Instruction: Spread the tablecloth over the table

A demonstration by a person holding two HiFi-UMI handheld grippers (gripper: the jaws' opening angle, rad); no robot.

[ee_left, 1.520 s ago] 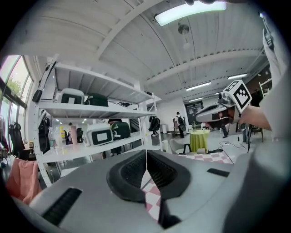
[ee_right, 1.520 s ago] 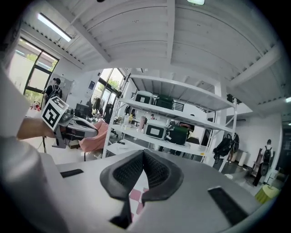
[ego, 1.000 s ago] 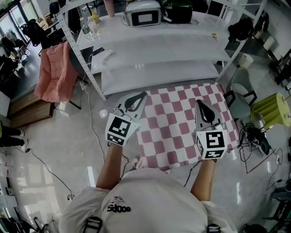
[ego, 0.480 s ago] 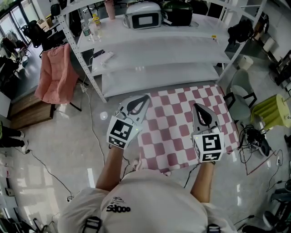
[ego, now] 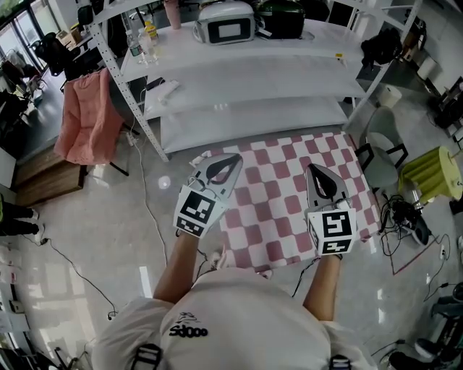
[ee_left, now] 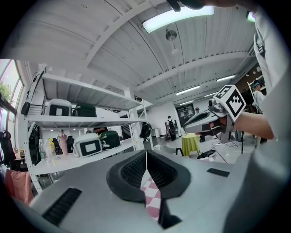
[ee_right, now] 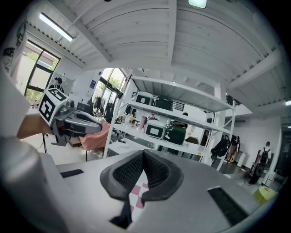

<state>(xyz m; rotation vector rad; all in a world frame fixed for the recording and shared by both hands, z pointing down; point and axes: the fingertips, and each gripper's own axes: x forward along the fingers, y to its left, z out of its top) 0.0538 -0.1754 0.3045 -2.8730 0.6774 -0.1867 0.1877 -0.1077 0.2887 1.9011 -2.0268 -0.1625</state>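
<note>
A pink-and-white checked tablecloth lies spread out below and between my two grippers; whatever is under it is hidden. My left gripper is at the cloth's left edge. In the left gripper view it is shut on a fold of the cloth, which hangs down from the pads. My right gripper is over the cloth's right part. Its jaws meet, and checked cloth shows just under them. Both grippers point away from me toward the shelving.
White metal shelving stands just beyond the cloth and carries a white appliance and bottles. A pink garment hangs at the left. A grey chair, a yellow-green stool and floor cables are at the right.
Both grippers have kept their hold and barely shifted. The cloth lies much as before.
</note>
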